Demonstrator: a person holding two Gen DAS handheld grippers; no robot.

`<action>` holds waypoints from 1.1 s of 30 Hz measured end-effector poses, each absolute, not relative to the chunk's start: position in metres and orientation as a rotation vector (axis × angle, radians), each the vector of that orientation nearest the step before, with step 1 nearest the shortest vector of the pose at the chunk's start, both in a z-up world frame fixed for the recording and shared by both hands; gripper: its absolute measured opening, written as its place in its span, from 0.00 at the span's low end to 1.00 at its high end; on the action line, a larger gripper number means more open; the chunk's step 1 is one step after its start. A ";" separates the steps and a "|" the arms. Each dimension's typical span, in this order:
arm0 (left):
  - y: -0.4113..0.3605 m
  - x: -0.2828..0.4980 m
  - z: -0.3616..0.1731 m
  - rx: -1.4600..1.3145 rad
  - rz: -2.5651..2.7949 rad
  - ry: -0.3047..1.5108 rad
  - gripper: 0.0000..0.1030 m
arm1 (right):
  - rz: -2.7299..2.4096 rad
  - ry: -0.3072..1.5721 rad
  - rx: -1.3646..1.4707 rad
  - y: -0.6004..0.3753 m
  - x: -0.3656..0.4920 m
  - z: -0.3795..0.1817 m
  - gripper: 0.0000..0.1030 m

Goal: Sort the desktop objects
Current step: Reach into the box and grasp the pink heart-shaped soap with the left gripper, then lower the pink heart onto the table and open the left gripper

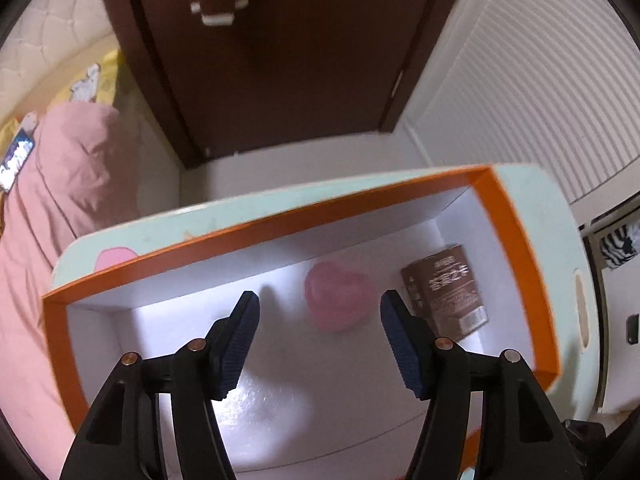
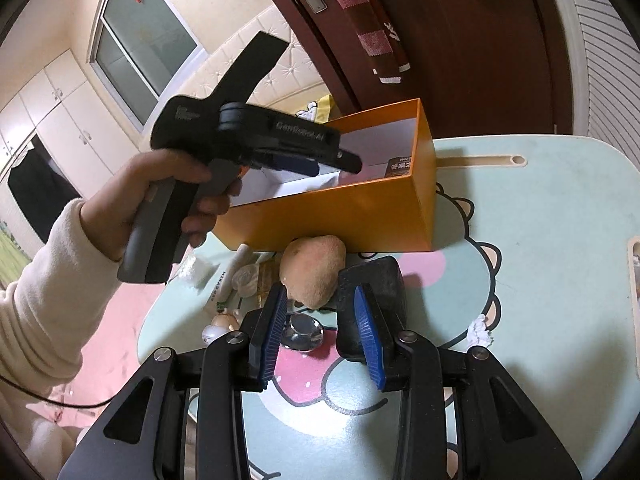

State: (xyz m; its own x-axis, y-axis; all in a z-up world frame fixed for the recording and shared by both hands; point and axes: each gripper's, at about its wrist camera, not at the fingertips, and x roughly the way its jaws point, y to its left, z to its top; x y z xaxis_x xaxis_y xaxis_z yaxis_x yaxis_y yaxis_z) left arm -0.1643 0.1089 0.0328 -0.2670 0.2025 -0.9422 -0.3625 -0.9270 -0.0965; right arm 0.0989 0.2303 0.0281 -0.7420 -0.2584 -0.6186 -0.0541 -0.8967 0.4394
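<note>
Mint-green and cartooned, the little desk (image 2: pixel 540 208) stands before a dark door, carrying an orange box (image 2: pixel 340 216). Over that box the left gripper (image 1: pixel 320 340) hangs with jaws wide and empty; just beyond its tips, on the box floor, lie a pink heart-shaped case (image 1: pixel 338 296) and a brown packet (image 1: pixel 446 290). Outside the box's near wall the right gripper (image 2: pixel 320 332) is spread open, holding nothing, with a potato (image 2: pixel 314 272), a black block (image 2: pixel 374 280) and a shiny metal piece (image 2: pixel 302 330) about its tips. Loose things remain there; boxing one needs the jaws closed squarely around it.
</note>
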 end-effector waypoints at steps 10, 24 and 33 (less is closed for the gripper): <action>0.102 -0.157 0.045 -1.560 2.257 0.197 0.35 | -2.736 -0.682 1.081 0.232 0.098 0.028 0.36; 0.009 -0.051 0.090 -1.389 2.335 -0.140 0.35 | -2.777 -0.659 1.057 0.231 0.095 0.032 0.36; -0.006 0.026 0.044 -1.441 2.335 -0.286 0.35 | -2.806 -0.639 1.061 0.227 0.091 0.038 0.36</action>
